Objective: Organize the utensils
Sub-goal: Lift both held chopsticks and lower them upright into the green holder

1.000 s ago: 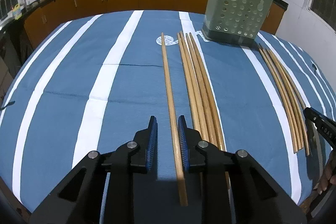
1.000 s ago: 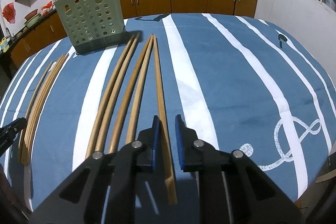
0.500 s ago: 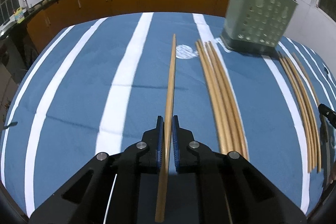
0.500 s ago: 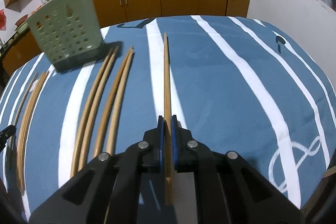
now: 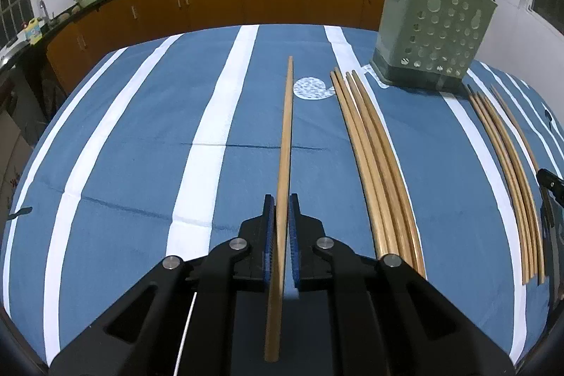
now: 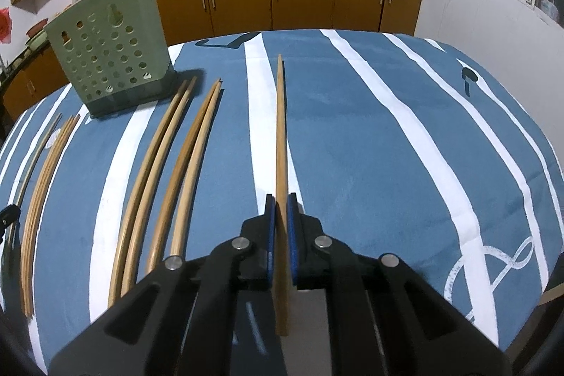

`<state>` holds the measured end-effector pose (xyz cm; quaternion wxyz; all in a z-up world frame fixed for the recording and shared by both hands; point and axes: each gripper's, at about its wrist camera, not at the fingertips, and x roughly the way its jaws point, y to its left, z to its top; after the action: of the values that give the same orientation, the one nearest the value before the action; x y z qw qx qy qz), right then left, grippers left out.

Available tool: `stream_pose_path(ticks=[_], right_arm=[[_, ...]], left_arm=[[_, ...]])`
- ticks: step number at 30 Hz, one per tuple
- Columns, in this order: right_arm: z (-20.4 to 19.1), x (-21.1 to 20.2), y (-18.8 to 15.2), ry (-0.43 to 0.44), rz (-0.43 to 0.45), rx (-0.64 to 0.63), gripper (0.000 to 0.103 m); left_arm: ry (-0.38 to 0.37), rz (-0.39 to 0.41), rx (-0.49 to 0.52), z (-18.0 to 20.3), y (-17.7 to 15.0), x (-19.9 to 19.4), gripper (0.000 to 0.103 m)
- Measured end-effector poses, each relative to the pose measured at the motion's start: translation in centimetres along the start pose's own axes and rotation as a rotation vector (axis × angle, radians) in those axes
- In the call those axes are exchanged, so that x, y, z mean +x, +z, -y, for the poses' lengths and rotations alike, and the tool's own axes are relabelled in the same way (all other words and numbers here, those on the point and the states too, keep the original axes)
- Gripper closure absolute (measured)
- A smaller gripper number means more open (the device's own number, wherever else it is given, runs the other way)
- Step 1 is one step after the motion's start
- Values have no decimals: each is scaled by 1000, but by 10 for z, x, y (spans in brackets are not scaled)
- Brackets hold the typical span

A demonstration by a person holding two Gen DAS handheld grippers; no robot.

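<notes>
Chopstick [image 5: 286, 143] clamped in left tongs [image 5: 279, 203]; second chopstick [image 6: 281, 136] clamped in right tongs [image 6: 278, 202].

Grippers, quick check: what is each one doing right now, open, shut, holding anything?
Left gripper: shut on a wooden chopstick.
Right gripper: shut on another wooden chopstick.

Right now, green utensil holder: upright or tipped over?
Upright. The green utensil holder stands on its dark base on the striped tablecloth, open top upward. Whether anything is inside cannot be told.
</notes>
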<state>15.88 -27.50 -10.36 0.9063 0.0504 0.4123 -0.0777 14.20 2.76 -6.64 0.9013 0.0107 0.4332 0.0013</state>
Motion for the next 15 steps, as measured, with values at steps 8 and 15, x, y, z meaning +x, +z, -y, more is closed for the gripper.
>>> stream_pose_path(ticks=[8,15], right_arm=[[10,-55,25,38,178,33,95],[15,-101,54,50,346,46,95]], left_arm=[[-28,117,-38,-9,21,-37,95],[-39,278,-73,-17,58,-82,95]])
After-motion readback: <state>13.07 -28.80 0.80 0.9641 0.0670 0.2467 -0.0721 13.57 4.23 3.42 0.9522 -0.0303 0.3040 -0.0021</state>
